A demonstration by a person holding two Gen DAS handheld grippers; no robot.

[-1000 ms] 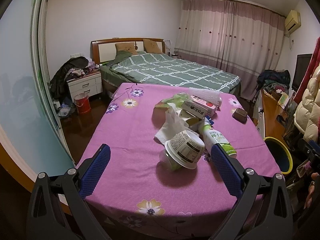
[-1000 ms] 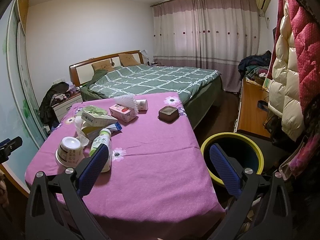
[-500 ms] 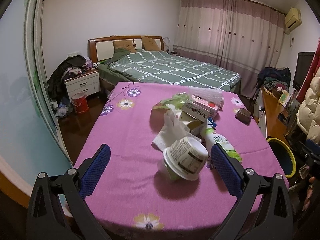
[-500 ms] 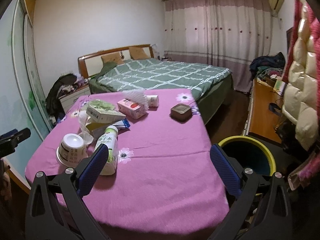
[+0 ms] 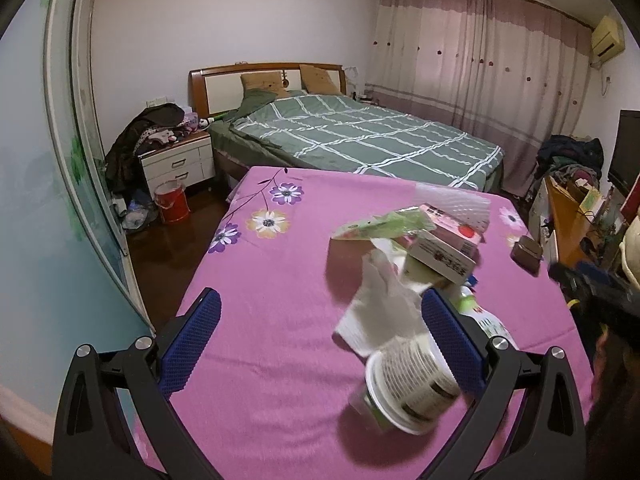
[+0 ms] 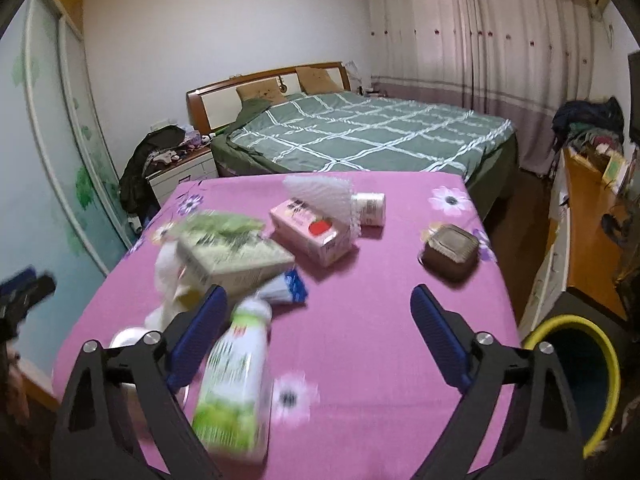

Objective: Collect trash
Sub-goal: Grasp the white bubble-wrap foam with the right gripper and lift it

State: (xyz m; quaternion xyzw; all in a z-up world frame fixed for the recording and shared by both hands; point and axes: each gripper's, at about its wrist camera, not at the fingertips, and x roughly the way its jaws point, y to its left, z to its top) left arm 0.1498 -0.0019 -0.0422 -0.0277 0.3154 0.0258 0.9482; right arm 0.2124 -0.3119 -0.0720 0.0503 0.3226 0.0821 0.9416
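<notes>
1. A bedroom is shown through two fisheye wrist cameras. A bed [image 5: 360, 140] with a green checked cover fills the far side, with pink curtains [image 5: 480, 60] hung behind it.
2. A table [image 6: 380, 300] covered by a pink flowered cloth is seen in the foreground, with the trash scattered over its left half in the right wrist view.
3. A dark bin with a yellow rim [image 6: 576, 380] is seen on the floor just beside the table's right edge.
4. The left gripper [image 5: 320, 340] is held spread wide above the cloth, nothing pressed by its blue pads. An overturned white paper cup [image 5: 412, 388] lies between the jaws, close to the right-hand finger [image 5: 448, 340]; whether they touch cannot be told.
5. The right gripper [image 6: 318, 332] is also released. Its jaws have just been closing a little, and they remain wide apart. A green-and-white drink bottle [image 6: 236, 376] lies blurred between the jaws, next to the left-hand finger [image 6: 200, 332], without being gripped.
6. A crumpled white tissue [image 5: 380, 312] is seen behind the cup, leaning against the pile.
7. A green-printed carton [image 6: 232, 256] is resting on the pile, with a pink carton [image 6: 308, 232] beside it.
8. White foam netting [image 6: 320, 196] is stood behind the pink carton, and a small white pot [image 6: 370, 209] lies on its side just beside the netting.
9. A small brown container [image 6: 450, 252] is set apart, near the table's right edge.
</notes>
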